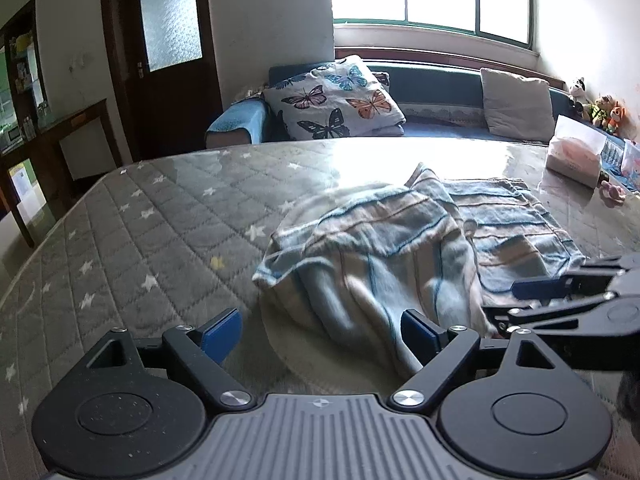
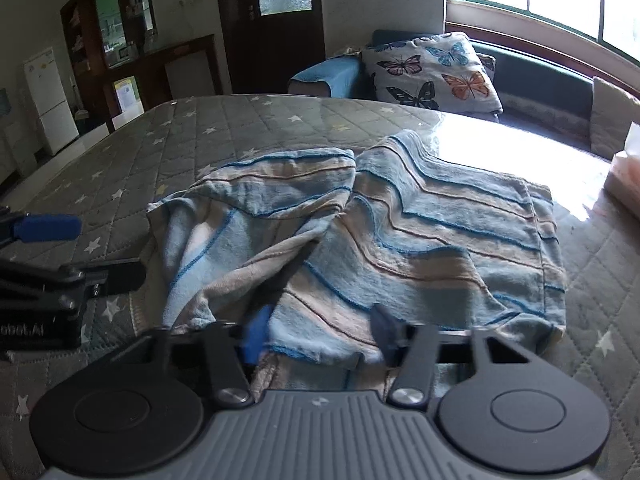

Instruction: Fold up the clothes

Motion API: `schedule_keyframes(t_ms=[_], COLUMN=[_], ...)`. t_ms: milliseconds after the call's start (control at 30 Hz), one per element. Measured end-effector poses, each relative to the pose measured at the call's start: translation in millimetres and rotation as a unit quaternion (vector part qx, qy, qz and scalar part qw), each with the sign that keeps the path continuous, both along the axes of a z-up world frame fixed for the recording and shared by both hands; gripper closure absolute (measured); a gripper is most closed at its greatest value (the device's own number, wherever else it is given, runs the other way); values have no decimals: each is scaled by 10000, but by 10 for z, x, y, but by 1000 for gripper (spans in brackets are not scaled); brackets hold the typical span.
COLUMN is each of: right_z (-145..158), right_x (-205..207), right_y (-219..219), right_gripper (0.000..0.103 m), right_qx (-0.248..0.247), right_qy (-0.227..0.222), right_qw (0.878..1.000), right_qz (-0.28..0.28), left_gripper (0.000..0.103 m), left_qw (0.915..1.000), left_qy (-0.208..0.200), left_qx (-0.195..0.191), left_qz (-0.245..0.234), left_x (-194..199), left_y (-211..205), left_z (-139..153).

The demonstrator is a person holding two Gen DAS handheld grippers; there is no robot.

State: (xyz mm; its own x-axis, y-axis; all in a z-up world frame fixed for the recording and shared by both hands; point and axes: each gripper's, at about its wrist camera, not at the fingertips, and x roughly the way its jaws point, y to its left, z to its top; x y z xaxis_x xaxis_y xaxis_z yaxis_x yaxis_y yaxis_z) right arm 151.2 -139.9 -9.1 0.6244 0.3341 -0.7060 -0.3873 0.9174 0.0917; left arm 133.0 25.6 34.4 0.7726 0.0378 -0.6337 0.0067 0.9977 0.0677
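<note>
A blue, beige and white striped garment (image 1: 384, 248) (image 2: 420, 232) lies on the grey star-patterned quilted table cover (image 1: 140, 220) (image 2: 168, 140). Its left part is bunched up and its right part lies flatter. My left gripper (image 1: 320, 330) is open at the garment's near left edge, with its right pad against the hanging fabric. In the right wrist view it shows at the left (image 2: 80, 252), clear of the cloth. My right gripper (image 2: 320, 332) is open, and the garment's near hem lies between its blurred blue pads. The left wrist view shows it at the far right (image 1: 516, 300).
A tissue pack (image 1: 576, 156) and a small pink item (image 1: 614, 192) sit at the table's far right corner. Beyond the table stands a blue sofa with a butterfly pillow (image 1: 336, 100) (image 2: 432, 72), a plain cushion (image 1: 516, 104) and plush toys (image 1: 600, 110). Bare quilted cover stretches to the left.
</note>
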Motion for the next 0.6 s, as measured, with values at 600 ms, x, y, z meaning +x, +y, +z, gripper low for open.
schedule_keyframes(t_ms=[600], right_z=[125], right_x=[-232], right_y=[-681], right_gripper=[99], right_qx=[400], right_qy=[-168], right_qw=[9976], right_qz=[-537], left_gripper=[16], left_qw=[9957], left_qy=[71], left_qx=[-84], left_qz=[-922], left_x=[830], left_y=[-699], left_z=[55])
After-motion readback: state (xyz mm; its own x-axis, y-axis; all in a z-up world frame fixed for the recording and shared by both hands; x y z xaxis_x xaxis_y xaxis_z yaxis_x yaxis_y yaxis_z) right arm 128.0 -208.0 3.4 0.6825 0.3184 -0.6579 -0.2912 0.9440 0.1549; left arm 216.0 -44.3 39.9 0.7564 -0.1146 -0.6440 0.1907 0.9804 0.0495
